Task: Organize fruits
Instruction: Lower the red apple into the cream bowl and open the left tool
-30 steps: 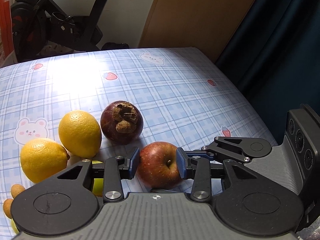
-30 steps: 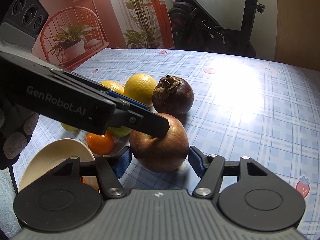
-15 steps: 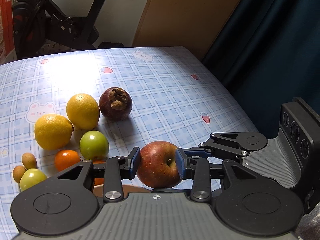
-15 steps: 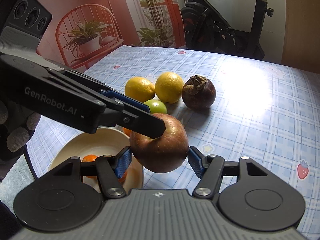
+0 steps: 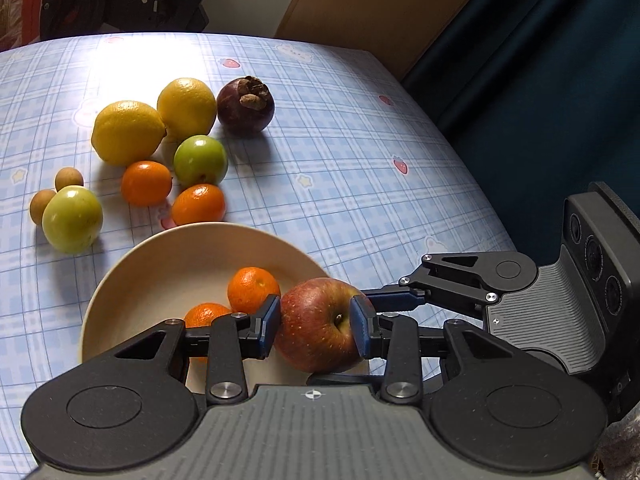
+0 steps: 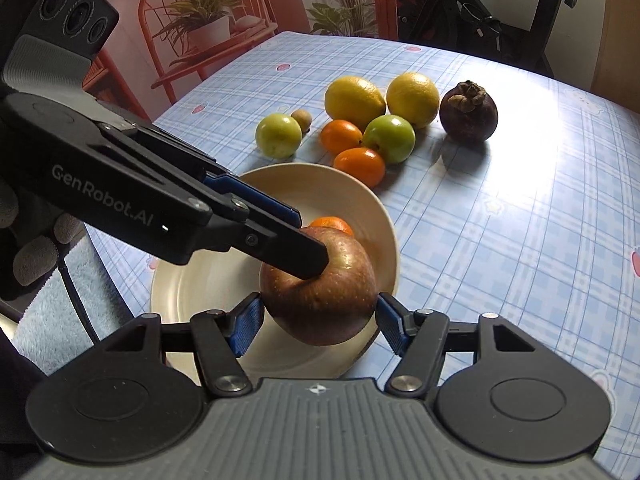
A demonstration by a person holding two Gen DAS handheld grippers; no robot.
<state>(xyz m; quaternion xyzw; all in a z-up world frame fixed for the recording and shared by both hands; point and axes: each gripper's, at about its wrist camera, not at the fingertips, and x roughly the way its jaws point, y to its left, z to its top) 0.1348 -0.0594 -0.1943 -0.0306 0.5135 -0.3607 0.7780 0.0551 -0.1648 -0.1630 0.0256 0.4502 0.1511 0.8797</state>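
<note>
Both grippers hold one red apple (image 5: 318, 326) above a cream bowl (image 5: 160, 268). My left gripper (image 5: 316, 326) is shut on the apple from its sides. My right gripper (image 6: 320, 322) also closes its blue pads on the apple (image 6: 320, 300). The left gripper's fingers (image 6: 280, 248) cross over the apple in the right wrist view. Two mandarins (image 5: 252, 288) lie in the bowl (image 6: 192, 280). On the blue checked cloth lie two lemons (image 5: 126, 132), a mangosteen (image 5: 246, 106), two green fruits (image 5: 200, 160), two mandarins (image 5: 146, 182) and two small brown fruits (image 5: 68, 179).
The table's right edge (image 5: 460, 152) drops off beside a dark curtain. An exercise bike (image 6: 500, 12) stands beyond the far edge. A red wire chair with a potted plant (image 6: 200, 32) stands at the left. A light blue rug (image 6: 60, 300) lies below the near-left edge.
Both grippers lifted the apple off the cloth and carried it back toward the near edge, so it now hangs over the bowl. The loose fruits are farther away in both views.
</note>
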